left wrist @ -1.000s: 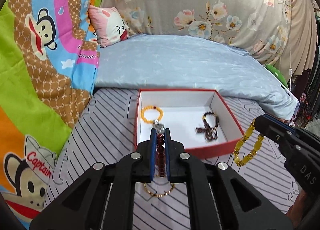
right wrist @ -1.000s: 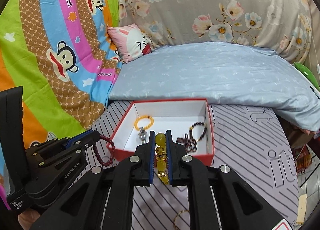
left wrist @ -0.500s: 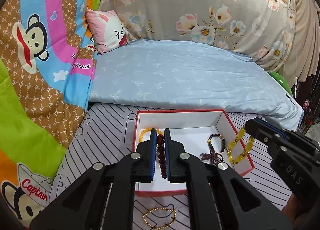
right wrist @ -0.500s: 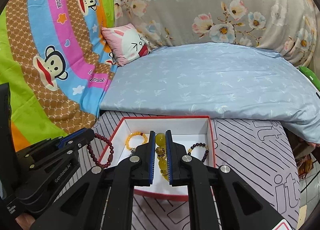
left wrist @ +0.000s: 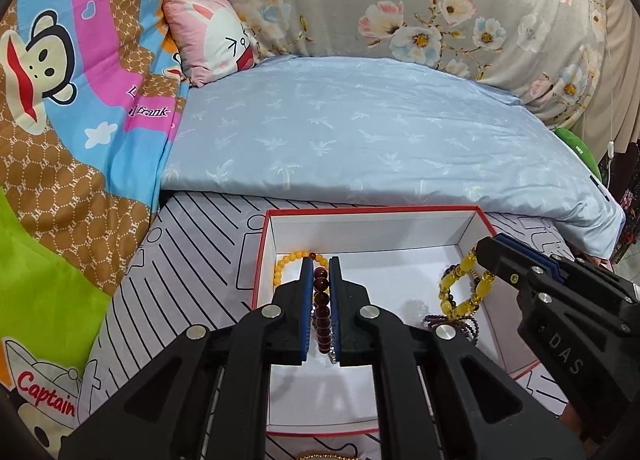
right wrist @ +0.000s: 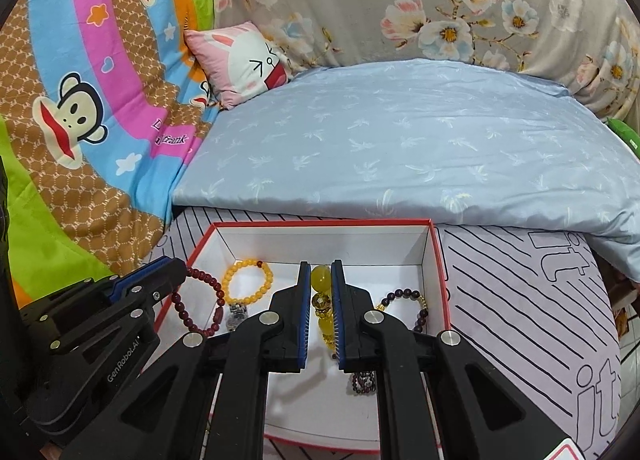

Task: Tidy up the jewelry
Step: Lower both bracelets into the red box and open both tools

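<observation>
Box [left wrist: 472, 215]: red outside, white inside, open, resting on a striped sheet [left wrist: 192, 244].
Left gripper [left wrist: 320, 272]: clamped on a dark red bead bracelet [left wrist: 321, 310], held over the box's left half.
Right gripper [right wrist: 321, 274]: clamped on a yellow bead bracelet [right wrist: 322, 302], hanging above the box's right half.
In box: orange bead bracelet [right wrist: 248, 280] at far left; dark purple bracelet [right wrist: 404, 310] at right.
</observation>
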`<action>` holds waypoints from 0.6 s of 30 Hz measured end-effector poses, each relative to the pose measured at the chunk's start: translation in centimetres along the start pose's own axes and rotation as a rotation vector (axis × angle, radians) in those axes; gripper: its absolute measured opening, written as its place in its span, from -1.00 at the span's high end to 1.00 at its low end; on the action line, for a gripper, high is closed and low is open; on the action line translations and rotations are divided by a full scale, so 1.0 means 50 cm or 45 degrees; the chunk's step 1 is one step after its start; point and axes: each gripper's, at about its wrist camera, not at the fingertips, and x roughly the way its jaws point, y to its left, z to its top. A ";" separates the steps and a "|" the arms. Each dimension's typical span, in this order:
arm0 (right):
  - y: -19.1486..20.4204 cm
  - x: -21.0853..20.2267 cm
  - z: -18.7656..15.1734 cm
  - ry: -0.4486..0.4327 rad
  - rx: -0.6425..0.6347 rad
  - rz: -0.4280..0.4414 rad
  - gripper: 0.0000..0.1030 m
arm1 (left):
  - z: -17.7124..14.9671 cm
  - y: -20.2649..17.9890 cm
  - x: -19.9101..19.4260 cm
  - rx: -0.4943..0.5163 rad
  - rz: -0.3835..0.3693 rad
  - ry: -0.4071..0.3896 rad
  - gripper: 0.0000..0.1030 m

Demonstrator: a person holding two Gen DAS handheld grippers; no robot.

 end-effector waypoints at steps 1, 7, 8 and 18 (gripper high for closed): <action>-0.001 0.006 -0.001 0.004 0.001 -0.005 0.81 | -0.001 0.000 0.005 -0.001 0.003 0.004 0.85; -0.002 0.004 -0.007 -0.026 -0.014 -0.049 0.31 | -0.006 -0.004 0.019 0.004 0.034 0.009 0.30; -0.002 -0.001 -0.008 -0.036 -0.016 -0.057 0.26 | -0.007 -0.004 0.017 0.001 0.035 0.000 0.23; -0.001 -0.030 -0.018 -0.046 -0.032 -0.058 0.22 | -0.009 -0.022 0.001 0.021 0.028 -0.015 0.22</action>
